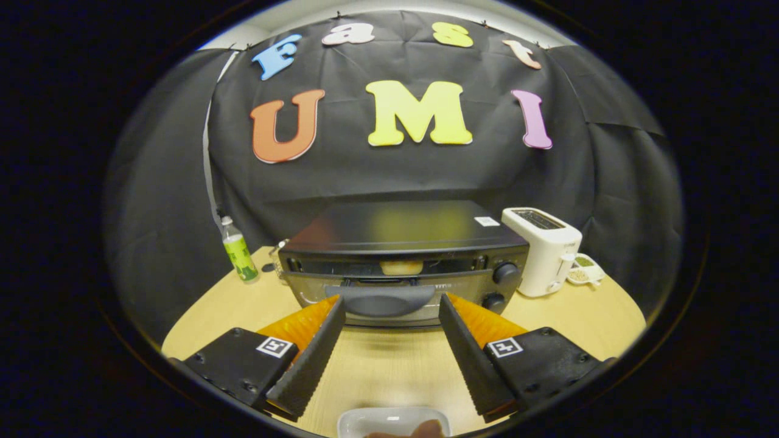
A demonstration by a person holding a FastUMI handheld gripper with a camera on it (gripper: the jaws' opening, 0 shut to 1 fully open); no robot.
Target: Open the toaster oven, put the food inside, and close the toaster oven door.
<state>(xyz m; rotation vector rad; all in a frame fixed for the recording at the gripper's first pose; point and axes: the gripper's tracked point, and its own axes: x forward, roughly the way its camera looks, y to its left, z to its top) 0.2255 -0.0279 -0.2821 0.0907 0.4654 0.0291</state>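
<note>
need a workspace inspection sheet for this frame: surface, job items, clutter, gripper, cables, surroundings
Surface: light wooden table, bare between the fingers.
Job's things: toaster oven beyond the fingertips, door tilted partly open; bun-like food inside on the rack.
Clutter: white toaster beside the oven's knob side; small dish past it; bottle on the oven's other side; white tray between the finger bases, under the gripper.
Grippers: gripper open, fingers either side of the door handle, holding nothing.
Cables: nothing seen.
Surroundings: black cloth wall.
</note>
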